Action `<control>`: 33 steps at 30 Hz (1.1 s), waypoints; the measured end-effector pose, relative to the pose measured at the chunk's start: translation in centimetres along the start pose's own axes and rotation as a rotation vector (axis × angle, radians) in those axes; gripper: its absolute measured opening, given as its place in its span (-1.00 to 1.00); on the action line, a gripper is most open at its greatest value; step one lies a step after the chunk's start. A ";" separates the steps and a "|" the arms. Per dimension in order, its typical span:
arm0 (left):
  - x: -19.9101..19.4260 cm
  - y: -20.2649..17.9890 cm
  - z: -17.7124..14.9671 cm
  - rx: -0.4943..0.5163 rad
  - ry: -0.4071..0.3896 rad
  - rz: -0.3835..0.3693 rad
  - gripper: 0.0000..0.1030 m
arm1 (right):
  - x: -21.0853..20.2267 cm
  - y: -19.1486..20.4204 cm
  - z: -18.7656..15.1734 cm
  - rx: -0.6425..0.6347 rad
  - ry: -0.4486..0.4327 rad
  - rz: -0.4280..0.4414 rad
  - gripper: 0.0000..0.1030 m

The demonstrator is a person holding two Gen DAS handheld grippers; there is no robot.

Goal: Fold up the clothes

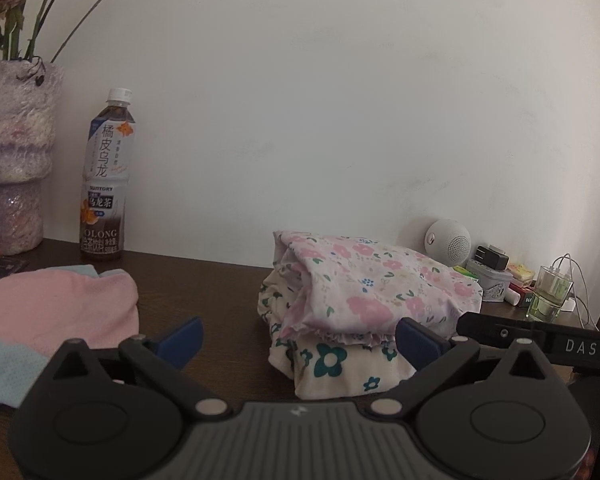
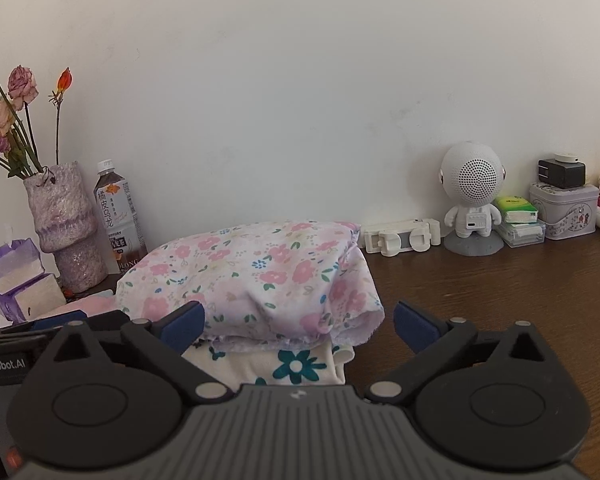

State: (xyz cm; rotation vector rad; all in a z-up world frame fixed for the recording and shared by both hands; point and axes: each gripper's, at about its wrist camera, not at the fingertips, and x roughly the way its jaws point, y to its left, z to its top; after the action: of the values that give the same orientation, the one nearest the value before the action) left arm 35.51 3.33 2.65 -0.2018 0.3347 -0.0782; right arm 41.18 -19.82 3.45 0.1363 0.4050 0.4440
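Both tools, left tool [image 1: 300,338] and right tool [image 2: 299,326], hang wide apart holding nothing, two flowery clothes [image 1: 364,292] sit folded and stacked, and a pink cloth [image 1: 56,304] lies loose beside them, maybe next.

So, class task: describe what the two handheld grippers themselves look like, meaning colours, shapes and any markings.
The left gripper and the right gripper look alike: a grey ribbed body, black linkage arms with silver pivot pins, round black discs at each side, and dark blue finger pads. White lettering "DAS" shows on the right gripper's side in the left wrist view; "GenRobot.AI" shows on the left gripper's in the right wrist view.
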 end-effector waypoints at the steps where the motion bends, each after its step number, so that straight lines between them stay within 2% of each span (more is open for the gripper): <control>1: -0.4 0.0 -0.2 -0.001 0.007 0.001 1.00 | -0.4 0.0 -0.2 0.004 0.006 -0.001 0.99; 13: -7.7 -1.6 -2.7 0.043 0.058 -0.036 1.00 | -5.9 2.8 -3.7 -0.013 0.070 0.019 0.99; 21: -14.4 -3.0 -5.3 0.085 0.076 -0.065 1.00 | -10.9 5.1 -6.0 -0.047 0.101 0.029 0.99; 33: -25.6 -4.7 -8.4 0.139 0.038 -0.115 1.00 | -19.9 8.6 -9.4 -0.073 0.131 0.056 0.99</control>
State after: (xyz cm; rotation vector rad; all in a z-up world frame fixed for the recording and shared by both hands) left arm 8.36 -0.03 4.06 -0.0817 0.3543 -0.2186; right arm 17.56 -20.60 3.76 0.0485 0.5135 0.5242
